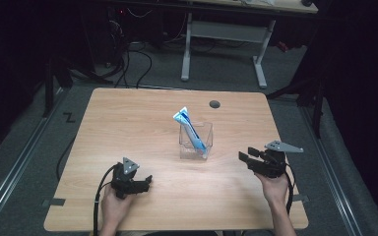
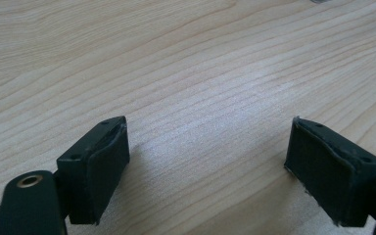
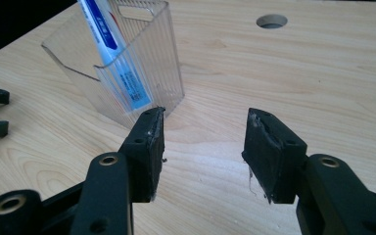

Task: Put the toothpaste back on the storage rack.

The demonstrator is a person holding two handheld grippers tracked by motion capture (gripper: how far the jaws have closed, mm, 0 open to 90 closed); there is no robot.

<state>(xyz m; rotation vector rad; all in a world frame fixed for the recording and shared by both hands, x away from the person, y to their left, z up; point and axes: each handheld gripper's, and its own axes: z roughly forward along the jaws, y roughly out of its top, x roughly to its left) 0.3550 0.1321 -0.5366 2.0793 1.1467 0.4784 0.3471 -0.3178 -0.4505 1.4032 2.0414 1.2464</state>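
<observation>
Table (image 1: pixel 128 128): pale wood, with a round cable hole (image 1: pixel 214 104) near its far edge.
Box (image 1: pixel 195 142): clear plastic, upright at mid-table, open at the top.
Tube (image 1: pixel 191 129): blue and white, standing inside the box, leaning so that its flat end pokes up over the far-left rim.
Left tongs (image 1: pixel 146 181): held low near the table's near-left part, well apart from the box; jaws spread wide over bare wood, with nothing between them.
Right tongs (image 1: pixel 242 156): held to the right of the box, pointing toward it; jaws parted and empty, the box just ahead of the left jaw in the right gripper view.
Step in hand: by the look of it, an approach to the box or the tube, with neither touched yet.
Next move: probably the right tongs close in on the box; a grip on the tube would call for coming in over the rim, and the thin plastic wall looks easy to nudge or tip.
</observation>
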